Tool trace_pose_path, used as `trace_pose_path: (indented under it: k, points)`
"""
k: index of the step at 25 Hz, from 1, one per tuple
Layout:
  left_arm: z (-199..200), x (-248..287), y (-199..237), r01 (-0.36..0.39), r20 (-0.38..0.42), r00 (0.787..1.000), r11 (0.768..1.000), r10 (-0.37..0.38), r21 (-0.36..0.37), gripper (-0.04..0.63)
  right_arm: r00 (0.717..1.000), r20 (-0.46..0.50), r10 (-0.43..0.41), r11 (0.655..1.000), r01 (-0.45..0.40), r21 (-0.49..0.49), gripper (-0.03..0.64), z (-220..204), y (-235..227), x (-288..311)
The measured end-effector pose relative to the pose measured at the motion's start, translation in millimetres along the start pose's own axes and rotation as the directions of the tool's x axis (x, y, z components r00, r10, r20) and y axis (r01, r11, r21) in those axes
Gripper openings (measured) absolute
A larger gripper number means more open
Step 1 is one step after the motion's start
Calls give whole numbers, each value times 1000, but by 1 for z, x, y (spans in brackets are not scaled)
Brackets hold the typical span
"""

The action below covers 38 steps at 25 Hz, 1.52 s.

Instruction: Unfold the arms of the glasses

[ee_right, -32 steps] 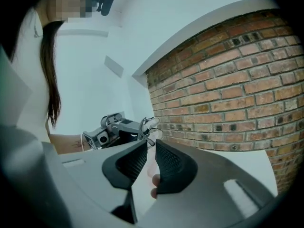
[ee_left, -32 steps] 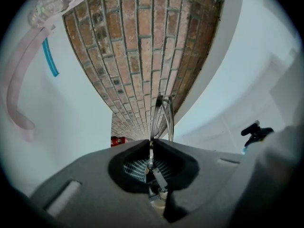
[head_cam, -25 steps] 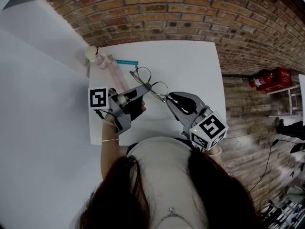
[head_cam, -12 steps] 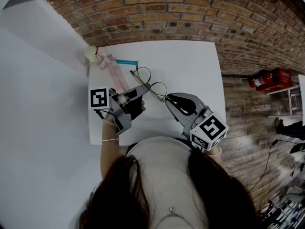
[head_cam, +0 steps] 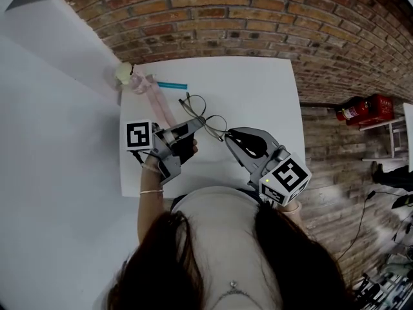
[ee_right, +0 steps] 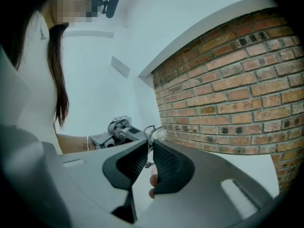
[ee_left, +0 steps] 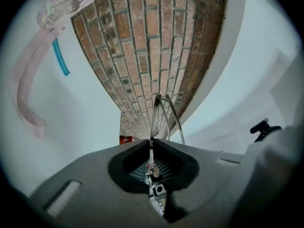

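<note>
The glasses (head_cam: pixel 215 122) hang in the air over the near half of the white table (head_cam: pixel 258 89), stretched between the two tools. The left gripper (head_cam: pixel 197 121) reaches in from the table's left side. In the left gripper view its jaws (ee_left: pixel 152 144) are pressed together on the thin wire frame (ee_left: pixel 155 118), which rises straight out from between the tips. The right gripper (head_cam: pixel 227 134) comes from the table's near right. In the right gripper view (ee_right: pixel 149 144) only a slit remains between the ribbed pads, and a thin metal part of the frame is nipped at the tips, with one lens (ee_right: pixel 159 133) just beyond them.

At the table's far left corner lie a pale green object (head_cam: pixel 122 73) and a clear plastic piece (ee_left: pixel 61 4) joined to a pink strap (head_cam: pixel 155 99). Whether that clear piece holds anything I cannot tell. A teal stick (head_cam: pixel 171 84) lies on the table beside the strap. Off the table's right edge a red fire extinguisher (head_cam: pixel 361 106) stands on the brick floor (head_cam: pixel 258 18).

Compared with a second ago, the left gripper has drifted a little toward the table's middle and near edge. The glasses have gone with it and the far lens sits slightly lower in the head view. The right gripper has barely shifted. Both grips on the frame are as before.
</note>
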State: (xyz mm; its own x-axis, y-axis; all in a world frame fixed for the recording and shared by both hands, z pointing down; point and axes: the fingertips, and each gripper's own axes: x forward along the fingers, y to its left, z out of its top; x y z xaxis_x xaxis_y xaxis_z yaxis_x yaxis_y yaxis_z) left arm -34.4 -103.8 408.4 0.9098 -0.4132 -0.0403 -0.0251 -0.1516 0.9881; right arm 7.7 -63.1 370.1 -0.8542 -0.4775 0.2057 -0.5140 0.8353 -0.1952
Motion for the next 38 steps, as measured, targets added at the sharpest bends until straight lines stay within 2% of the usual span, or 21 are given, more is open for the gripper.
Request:
trace_pose_path:
  k: [14,19,27,32,38]
  points:
    - [-6,0,16,-40,-15,999,999,40,4,21,999,33,8,1000,-8,-1,40,14,0,0]
    - [-9,1,19,-33,-21,999,999,34,7,21,999,41,7,1000,-7,-10,40,18,1,0]
    - [-16,1,27,-55,-32,998,998,54,-18,21,999,54,4,1000,-3,-15,40,23,2,0]
    - [-20,0,37,-85,-48,995,996,85,8,21,998,68,1,1000,1,-16,40,27,2,-2]
    - [-24,5,32,-54,-52,997,998,53,-17,21,997,80,-4,1000,5,-19,40,33,3,-3]
